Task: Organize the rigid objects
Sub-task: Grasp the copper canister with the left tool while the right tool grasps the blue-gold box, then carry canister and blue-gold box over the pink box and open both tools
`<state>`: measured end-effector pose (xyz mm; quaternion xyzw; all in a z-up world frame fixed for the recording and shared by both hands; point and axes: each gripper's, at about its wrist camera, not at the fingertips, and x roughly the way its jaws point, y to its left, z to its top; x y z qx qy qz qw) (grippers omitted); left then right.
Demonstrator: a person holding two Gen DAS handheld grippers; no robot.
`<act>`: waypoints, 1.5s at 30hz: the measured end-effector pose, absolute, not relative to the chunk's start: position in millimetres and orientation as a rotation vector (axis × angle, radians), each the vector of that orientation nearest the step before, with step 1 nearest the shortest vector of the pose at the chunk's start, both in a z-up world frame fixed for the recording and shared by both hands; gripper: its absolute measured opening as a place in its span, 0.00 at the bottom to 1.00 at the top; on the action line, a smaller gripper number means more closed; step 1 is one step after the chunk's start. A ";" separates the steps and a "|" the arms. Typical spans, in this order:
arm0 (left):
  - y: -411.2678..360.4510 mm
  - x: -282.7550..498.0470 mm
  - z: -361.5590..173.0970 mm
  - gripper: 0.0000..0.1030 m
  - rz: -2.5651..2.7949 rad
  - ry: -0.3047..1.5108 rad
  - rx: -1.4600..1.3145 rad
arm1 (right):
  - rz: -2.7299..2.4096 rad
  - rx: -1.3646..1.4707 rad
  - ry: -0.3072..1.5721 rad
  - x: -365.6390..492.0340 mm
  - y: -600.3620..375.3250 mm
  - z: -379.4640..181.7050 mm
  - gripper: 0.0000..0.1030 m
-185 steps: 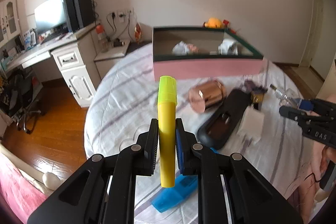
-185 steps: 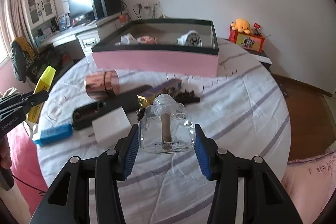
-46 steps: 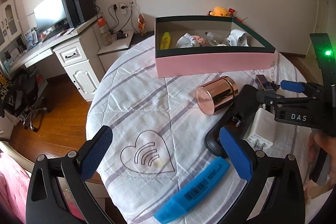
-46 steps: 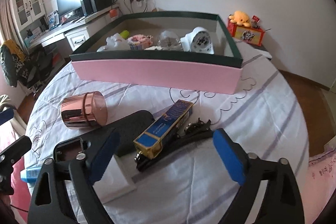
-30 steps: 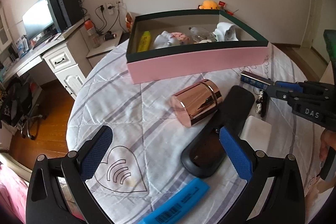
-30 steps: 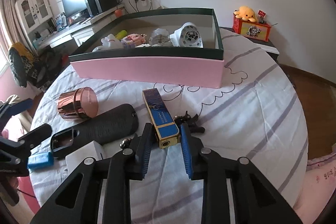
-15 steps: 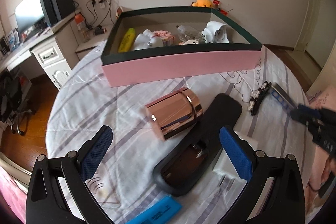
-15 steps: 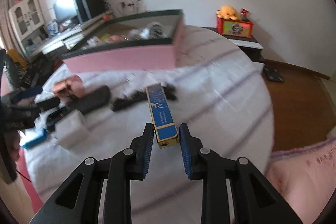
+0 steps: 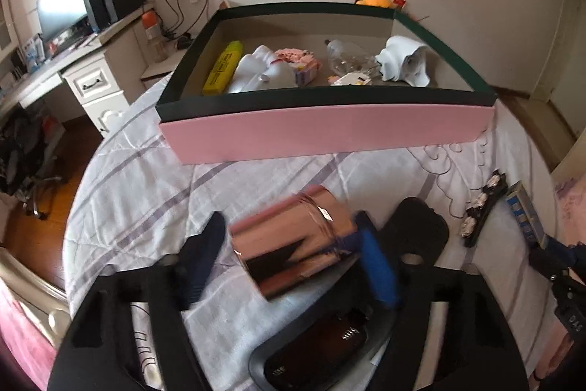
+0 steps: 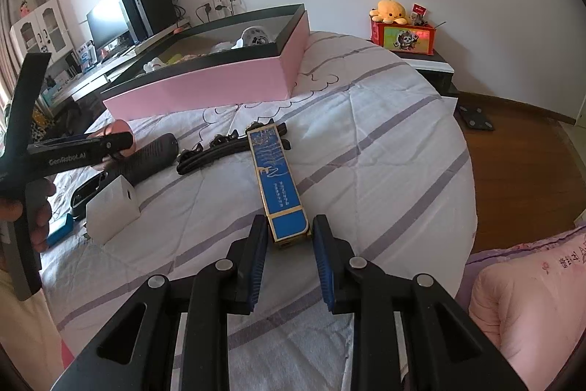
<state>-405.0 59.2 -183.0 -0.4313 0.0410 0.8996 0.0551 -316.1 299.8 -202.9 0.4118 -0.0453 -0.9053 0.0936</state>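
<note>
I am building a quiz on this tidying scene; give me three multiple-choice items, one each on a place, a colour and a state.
1. Where is the yellow highlighter?
A. inside the pink box
B. on the quilt beside the box
C. in the right hand-held gripper

2. What colour is the box's rim?
A. white
B. dark green
C. red

3. What lies between the left hand-held gripper's closing jaws?
A. the white charger
B. nothing
C. the copper can

Answers: 1 A, it lies at the box's left end among other items. 2 B, a dark green band tops the pink walls. 3 C, the can lies on its side between the blue pads.
</note>
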 end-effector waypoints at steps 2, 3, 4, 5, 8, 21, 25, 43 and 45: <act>61.4 -402.4 -183.1 0.67 2.727 0.174 -1.289 | -2.686 1.221 -0.143 -316.7 300.4 -202.9 0.26; 62.3 -401.1 -182.8 0.66 2.727 0.187 -1.285 | -2.686 1.220 -0.145 -316.7 300.6 -202.5 0.27; 62.5 -399.0 -182.6 0.66 2.726 0.198 -1.277 | -2.686 1.216 -0.148 -316.5 300.6 -201.9 0.29; 62.0 -397.7 -182.6 0.66 2.719 0.204 -1.275 | -2.686 1.210 -0.152 -316.5 300.5 -201.0 0.31; 58.0 -394.4 -180.6 0.66 2.713 0.202 -1.272 | -2.693 1.210 -0.134 -319.0 299.5 -199.4 0.35; 41.9 -377.3 -171.9 0.66 2.716 0.206 -1.250 | -2.666 1.220 -0.004 -348.9 283.6 -200.6 0.23; 36.6 -371.8 -165.2 0.66 2.723 0.193 -1.222 | -2.654 1.218 -0.011 -346.5 283.3 -196.2 0.20; 32.4 -368.4 -95.2 0.66 2.722 0.183 -0.980 | -2.655 1.026 0.066 -358.3 245.8 -122.5 0.20; 33.2 -376.3 -82.8 0.66 2.709 0.177 -0.941 | -2.648 1.001 0.091 -366.2 238.6 -113.3 0.20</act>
